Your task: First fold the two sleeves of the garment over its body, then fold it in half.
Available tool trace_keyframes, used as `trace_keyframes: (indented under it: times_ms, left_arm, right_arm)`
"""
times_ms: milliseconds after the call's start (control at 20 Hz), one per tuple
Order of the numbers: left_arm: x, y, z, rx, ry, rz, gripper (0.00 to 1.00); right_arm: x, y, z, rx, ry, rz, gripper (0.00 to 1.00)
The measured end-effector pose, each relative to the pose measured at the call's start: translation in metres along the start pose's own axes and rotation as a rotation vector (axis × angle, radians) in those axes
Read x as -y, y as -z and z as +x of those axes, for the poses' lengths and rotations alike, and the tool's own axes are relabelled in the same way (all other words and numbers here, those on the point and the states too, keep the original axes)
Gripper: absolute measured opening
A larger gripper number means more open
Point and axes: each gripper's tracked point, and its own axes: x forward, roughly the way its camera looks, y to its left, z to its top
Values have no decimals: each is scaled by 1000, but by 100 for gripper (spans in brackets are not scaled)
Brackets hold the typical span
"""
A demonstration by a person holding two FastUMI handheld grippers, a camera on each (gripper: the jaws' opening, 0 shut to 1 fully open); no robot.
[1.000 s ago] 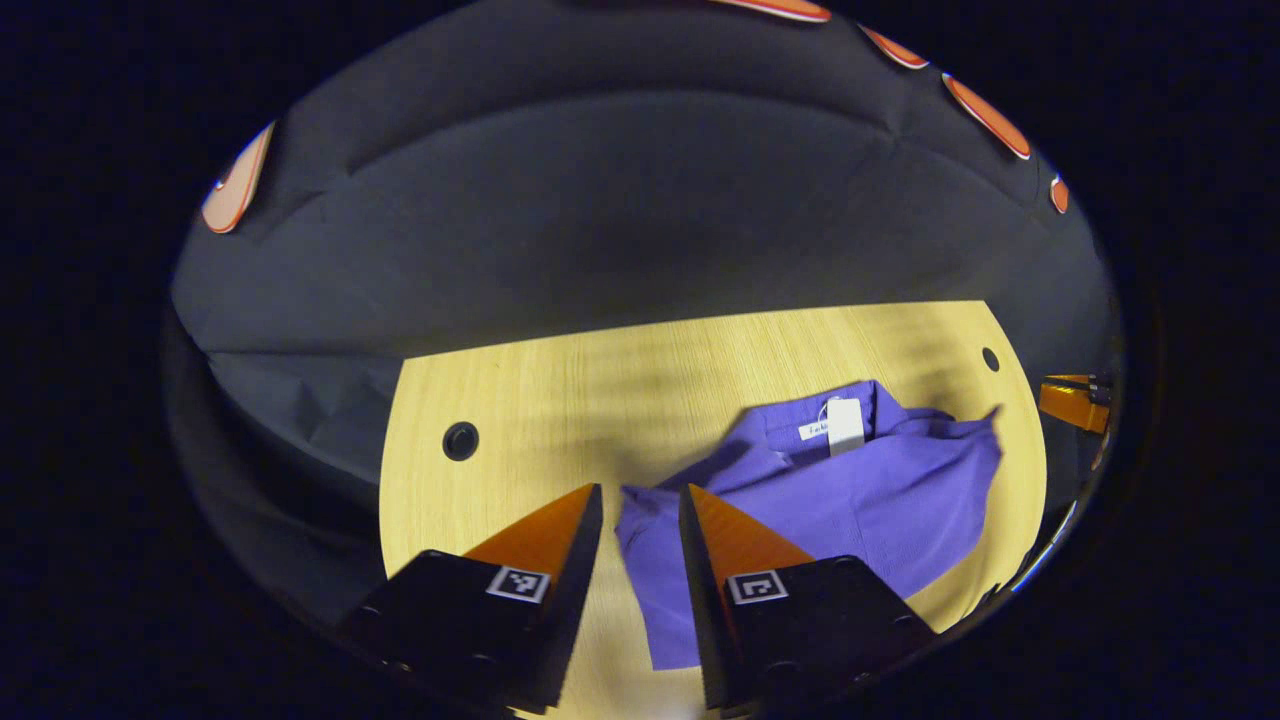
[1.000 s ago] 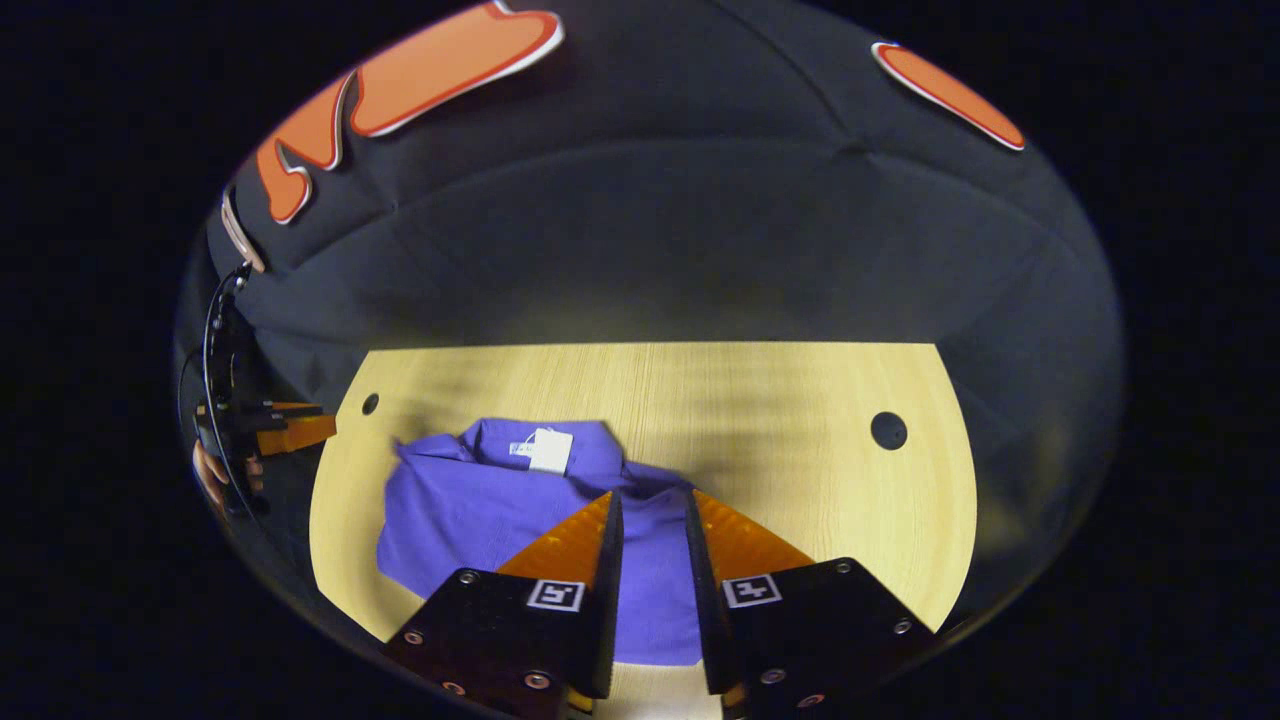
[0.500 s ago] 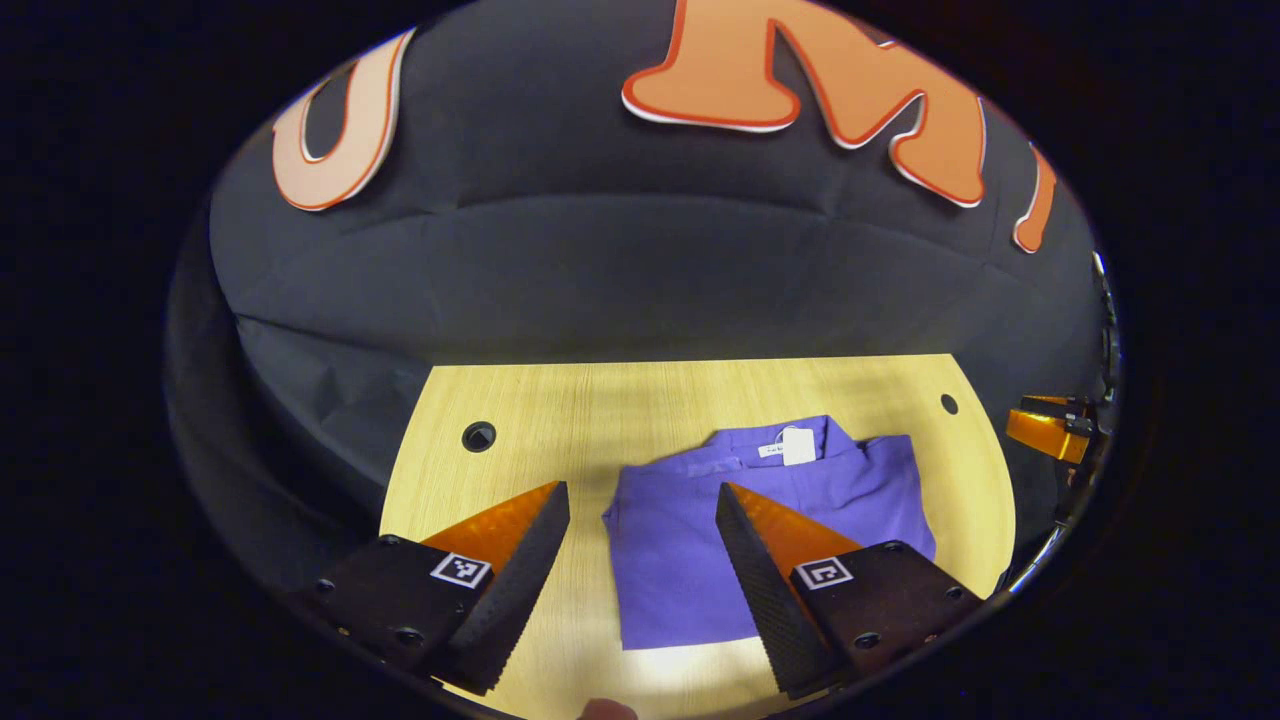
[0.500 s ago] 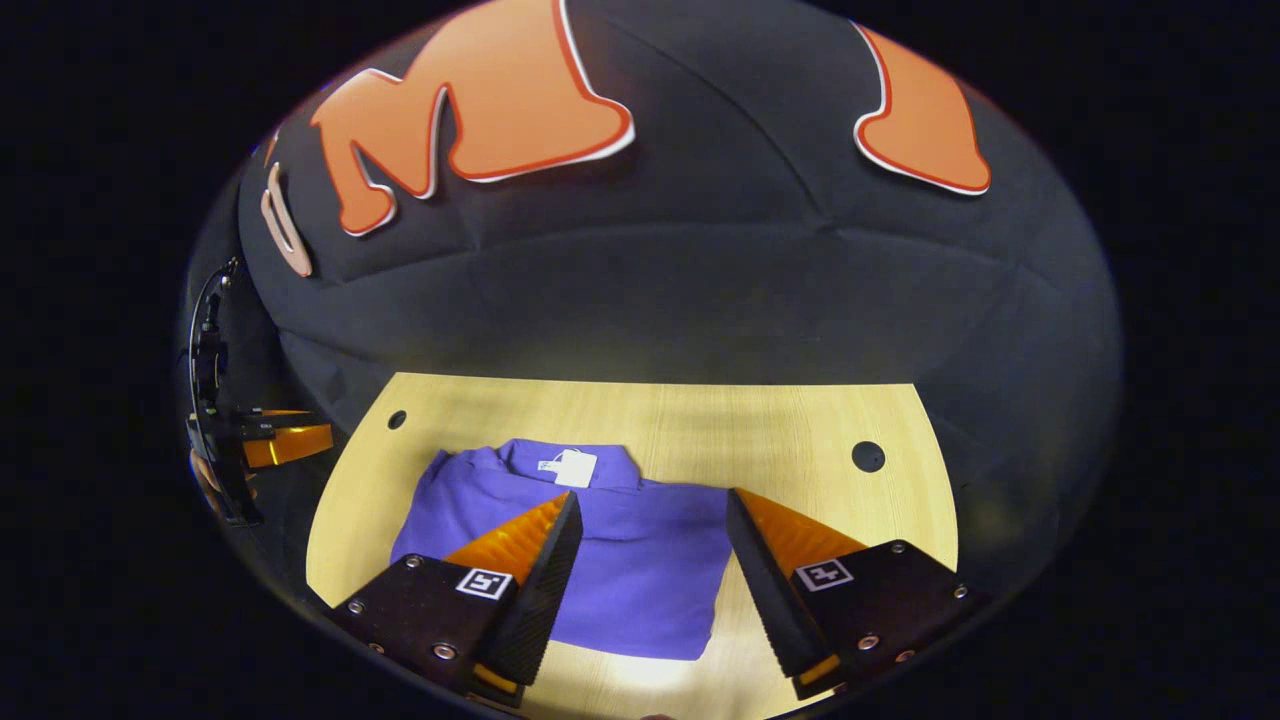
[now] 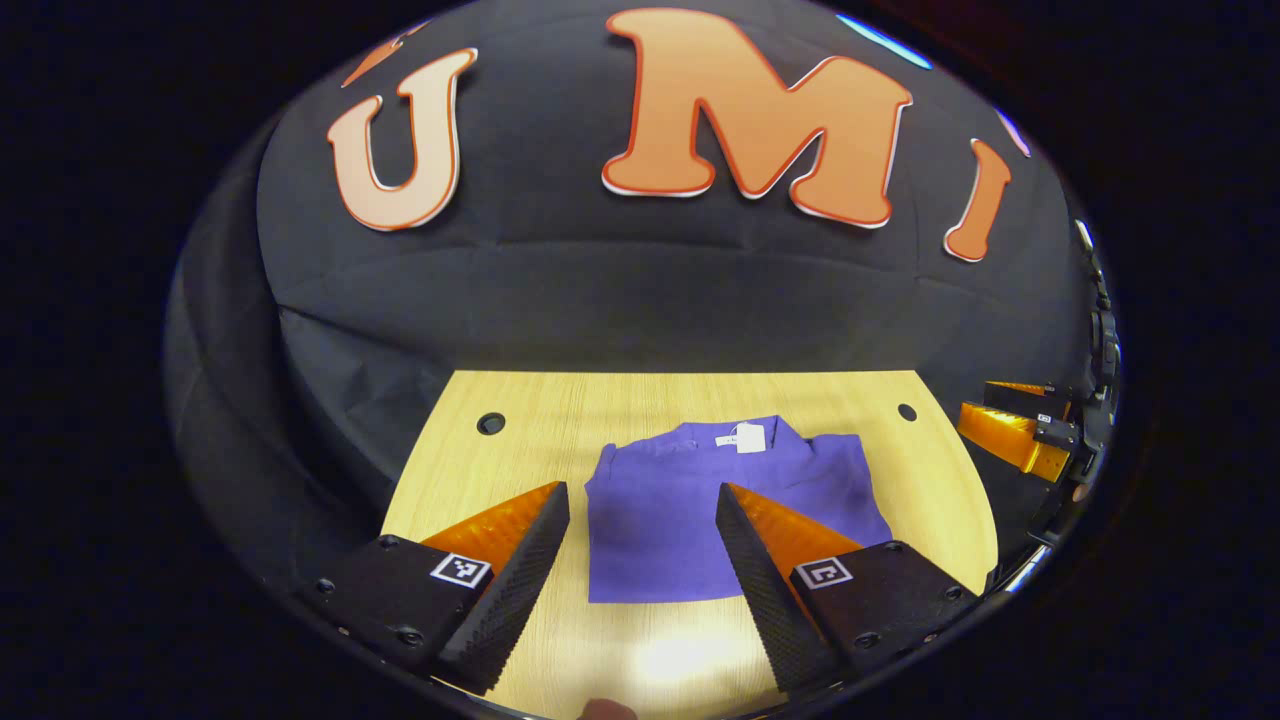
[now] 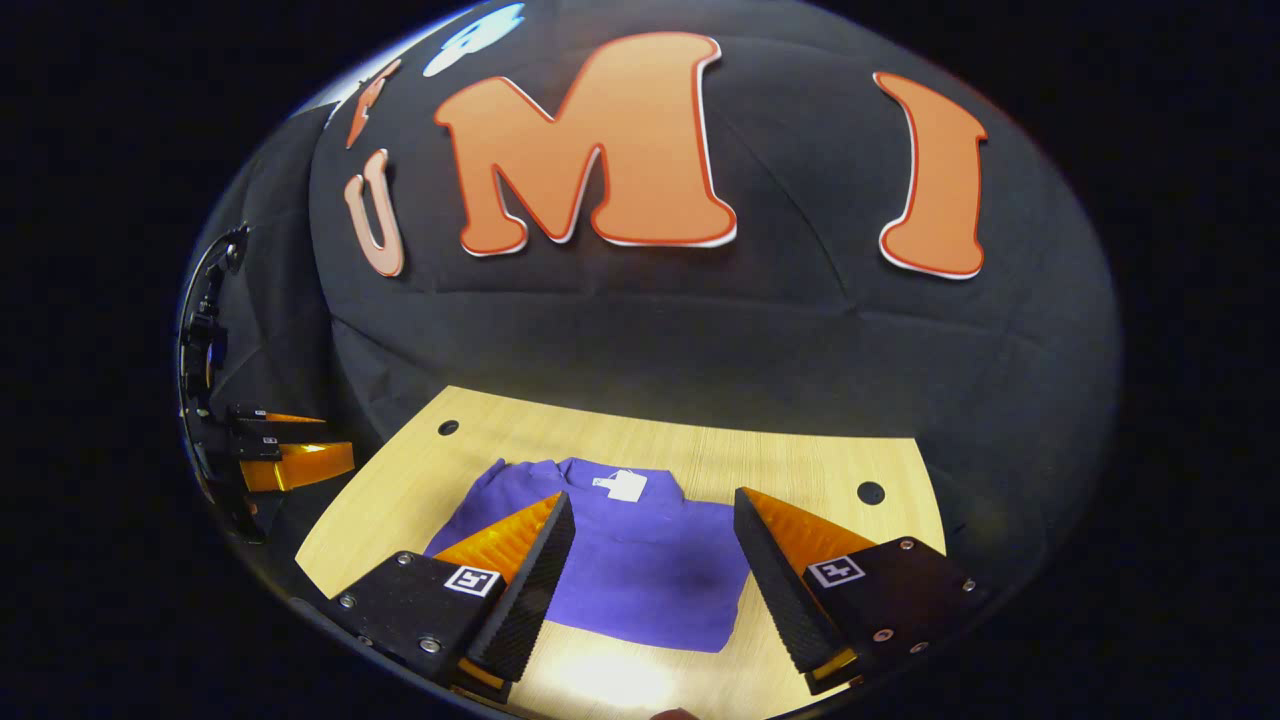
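In the left gripper view, the purple garment (image 5: 690, 510) is seen lying flat near the middle of the wooden table (image 5: 520, 470), as a compact, roughly rectangular packet with a white tag (image 5: 748, 438) at its far edge. No sleeve is seen sticking out to either side, and the near edge is straight, so both sleeve folds and the fold in half are judged to be done. The left gripper (image 5: 640, 560) is held above the near side of the table with its fingers spread wide and nothing between them; no cloth is touched by it. At the right rim of this view the other gripper is seen off the table's edge, well apart from the garment. In the right gripper view, the garment (image 6: 640, 570) is shown as the same tidy packet, the tag (image 6: 622, 486) at the far side, with a slightly rounded bulge at its far left corner. The right gripper (image 6: 650, 580) is likewise spread apart and empty, raised clear of the fabric. The left gripper (image 6: 290, 455) is seen at the left rim, beside the table and away from the cloth. Little is judged to remain beyond, at most, a smoothing of that corner.
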Motion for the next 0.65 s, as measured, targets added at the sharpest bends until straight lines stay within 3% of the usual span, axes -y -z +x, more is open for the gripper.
trace_keyframes:
  times_ms: [200, 450, 500, 650]
  left_arm:
    - [12, -14, -45, 142, -29, 6, 95]
    - [20, -19, -93, 273, -65, 1, 94]
    - [27, -25, -92, 287, -69, -7, 94]
    - [32, -28, -116, 354, -83, -47, 96]
  right_arm:
    - [3, -11, -1, 92, 19, -62, 96]
    - [-1, -23, 1, 183, -14, -102, 95]
    - [-2, -24, 2, 200, -22, -112, 100]
    - [-8, -35, -2, 271, -23, -126, 95]
